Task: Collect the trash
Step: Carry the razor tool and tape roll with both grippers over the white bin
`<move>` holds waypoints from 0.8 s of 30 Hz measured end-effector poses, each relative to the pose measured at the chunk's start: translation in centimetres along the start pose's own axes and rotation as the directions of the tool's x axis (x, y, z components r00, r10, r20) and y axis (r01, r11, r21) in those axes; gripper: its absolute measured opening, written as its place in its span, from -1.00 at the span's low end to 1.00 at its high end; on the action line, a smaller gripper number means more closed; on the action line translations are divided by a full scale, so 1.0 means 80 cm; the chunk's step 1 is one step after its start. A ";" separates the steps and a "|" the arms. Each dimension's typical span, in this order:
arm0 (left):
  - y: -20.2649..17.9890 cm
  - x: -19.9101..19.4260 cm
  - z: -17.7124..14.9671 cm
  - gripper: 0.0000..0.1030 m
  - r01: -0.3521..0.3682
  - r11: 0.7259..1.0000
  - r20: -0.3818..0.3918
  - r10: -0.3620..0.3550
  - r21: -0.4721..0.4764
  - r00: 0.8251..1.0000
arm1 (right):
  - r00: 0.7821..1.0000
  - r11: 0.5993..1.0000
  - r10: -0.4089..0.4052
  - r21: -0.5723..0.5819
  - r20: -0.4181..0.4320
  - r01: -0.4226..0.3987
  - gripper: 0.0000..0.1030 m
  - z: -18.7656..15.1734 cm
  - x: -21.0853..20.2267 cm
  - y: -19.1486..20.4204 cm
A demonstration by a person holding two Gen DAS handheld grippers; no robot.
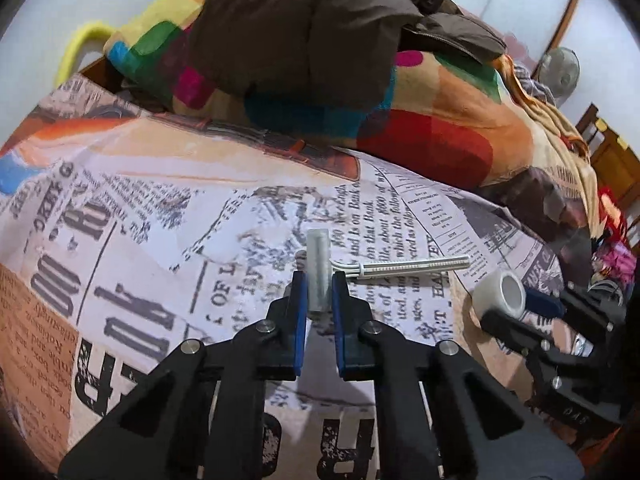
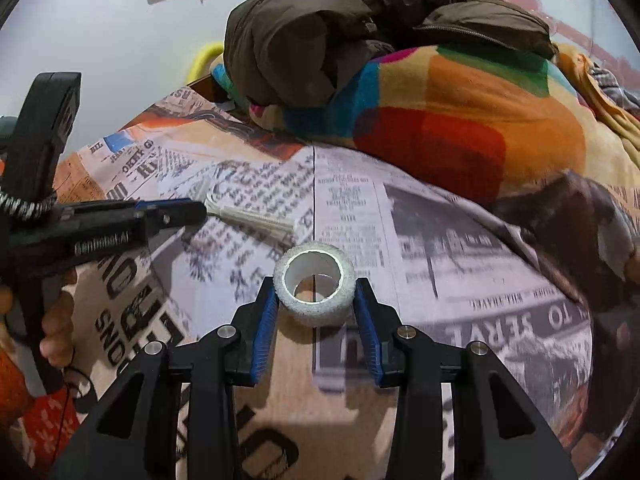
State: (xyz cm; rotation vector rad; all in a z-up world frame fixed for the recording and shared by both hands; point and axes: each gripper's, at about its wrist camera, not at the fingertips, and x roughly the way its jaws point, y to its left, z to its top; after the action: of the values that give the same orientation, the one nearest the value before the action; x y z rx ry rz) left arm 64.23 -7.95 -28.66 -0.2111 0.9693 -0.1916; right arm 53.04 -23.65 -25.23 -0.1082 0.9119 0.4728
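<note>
On the newspaper-print bedsheet (image 1: 132, 240), my left gripper (image 1: 319, 280) is shut on a small grey cylinder (image 1: 318, 256) that stands upright between its blue pads. A white ribbed stick bundle (image 1: 416, 267) lies just right of the cylinder. At the right edge of the left wrist view, my right gripper (image 1: 516, 308) holds a whitish tape roll (image 1: 500, 294). In the right wrist view, the right gripper (image 2: 315, 286) is shut on that tape roll (image 2: 316, 314), its hole facing up. To the left, the left gripper (image 2: 192, 210) reaches to the near end of the stick bundle (image 2: 256, 218).
A brown jacket (image 1: 312, 28) lies on a heap of multicoloured blanket (image 1: 436, 140) across the far side of the bed. A yellow curved piece (image 1: 80, 44) stands at the wall. A fan (image 1: 560, 70) and wooden furniture (image 1: 612, 156) are at the far right. A person's hand (image 2: 56, 320) grips the left handle.
</note>
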 end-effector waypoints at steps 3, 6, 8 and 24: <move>0.006 -0.009 -0.009 -0.80 0.006 1.000 -0.009 -0.006 -0.024 1.000 | 1.000 1.000 -0.006 0.007 0.007 0.006 -0.32 -0.003 -0.012 0.001; 0.006 -0.025 -0.019 -0.80 -0.004 1.000 -0.010 0.004 -0.023 1.000 | 1.000 1.000 -0.002 0.020 0.016 0.002 -0.32 -0.005 -0.026 0.002; 0.004 -0.044 -0.027 -0.80 -0.014 1.000 -0.001 0.014 -0.012 1.000 | 1.000 1.000 0.001 0.023 0.023 -0.002 -0.32 -0.003 -0.039 0.005; 0.018 -0.256 -0.063 -0.80 -0.099 0.995 0.157 0.096 0.012 0.983 | 0.986 0.998 0.020 -0.058 0.167 -0.011 -0.32 0.032 -0.181 0.105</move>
State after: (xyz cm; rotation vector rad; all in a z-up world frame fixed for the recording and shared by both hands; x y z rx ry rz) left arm 48.86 -1.79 -15.54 -0.1579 0.8192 -0.0932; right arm 43.75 -20.42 -11.44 -0.1112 0.7350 0.5147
